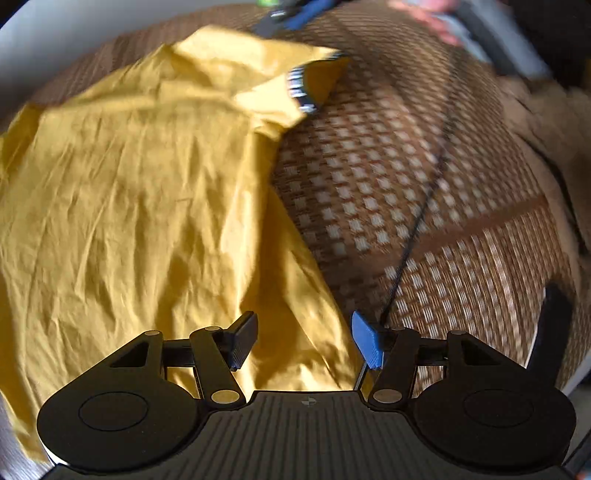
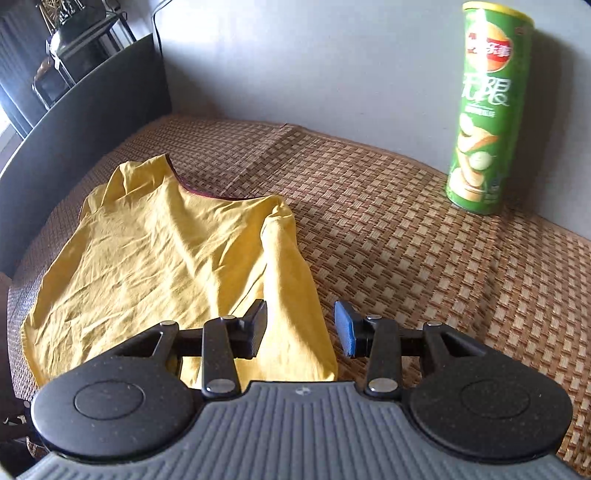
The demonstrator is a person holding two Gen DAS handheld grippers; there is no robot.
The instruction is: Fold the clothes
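A wrinkled yellow shirt (image 1: pixel 140 206) lies spread on a brown woven mat (image 1: pixel 369 177). One sleeve with a striped cuff (image 1: pixel 301 88) is folded over near the shirt's far corner. My left gripper (image 1: pixel 304 339) is open above the shirt's near right edge, with nothing pinched between its fingers. In the right wrist view the shirt (image 2: pixel 155 258) lies to the left, and a raised fold of it (image 2: pixel 291 280) runs toward me under the gap of my right gripper (image 2: pixel 301 328). That gripper is open too, its fingers wide of the cloth.
A tall green chip can (image 2: pixel 487 110) stands on the mat at the far right by a grey wall. A dark panel (image 2: pixel 92 110) borders the mat on the left. A thin black cable (image 1: pixel 424 206) crosses the mat. A person's hand (image 1: pixel 436 18) shows blurred at the top.
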